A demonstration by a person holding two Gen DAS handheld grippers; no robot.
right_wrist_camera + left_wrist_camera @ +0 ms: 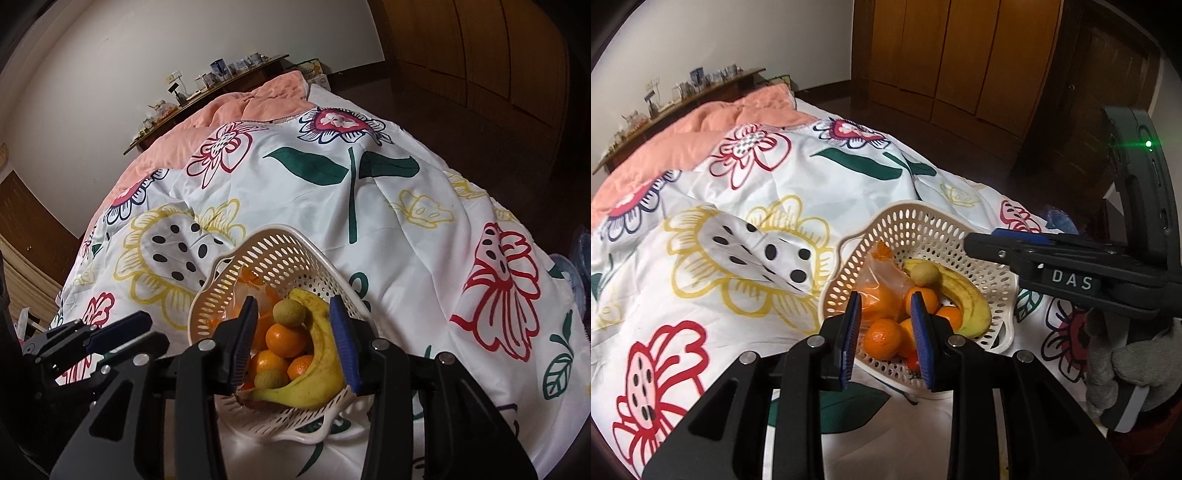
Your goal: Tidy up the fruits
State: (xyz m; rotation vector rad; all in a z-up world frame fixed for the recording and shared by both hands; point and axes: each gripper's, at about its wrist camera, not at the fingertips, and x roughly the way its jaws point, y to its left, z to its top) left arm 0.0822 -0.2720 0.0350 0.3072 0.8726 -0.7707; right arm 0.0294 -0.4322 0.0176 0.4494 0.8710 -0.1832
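A cream perforated basket (923, 225) (273, 254) sits on a flowered bedspread (812, 177). It holds several oranges (882, 338) (284, 339), a banana (967, 295) (317, 380), small green-brown round fruits (925, 274) (289, 312) and a clear plastic bag (882, 269) with orange pieces. My left gripper (886, 332) is open and empty, just above the basket's near rim. My right gripper (295, 339) is open and empty, over the basket's near side; it also shows in the left wrist view (1052, 258) at the basket's right.
A pink blanket (713, 125) covers the bed's far end. A wooden shelf with small items (683, 88) runs along the wall. Wooden wardrobe doors (960, 55) stand beyond the bed. A gloved hand (1123, 365) holds the right gripper.
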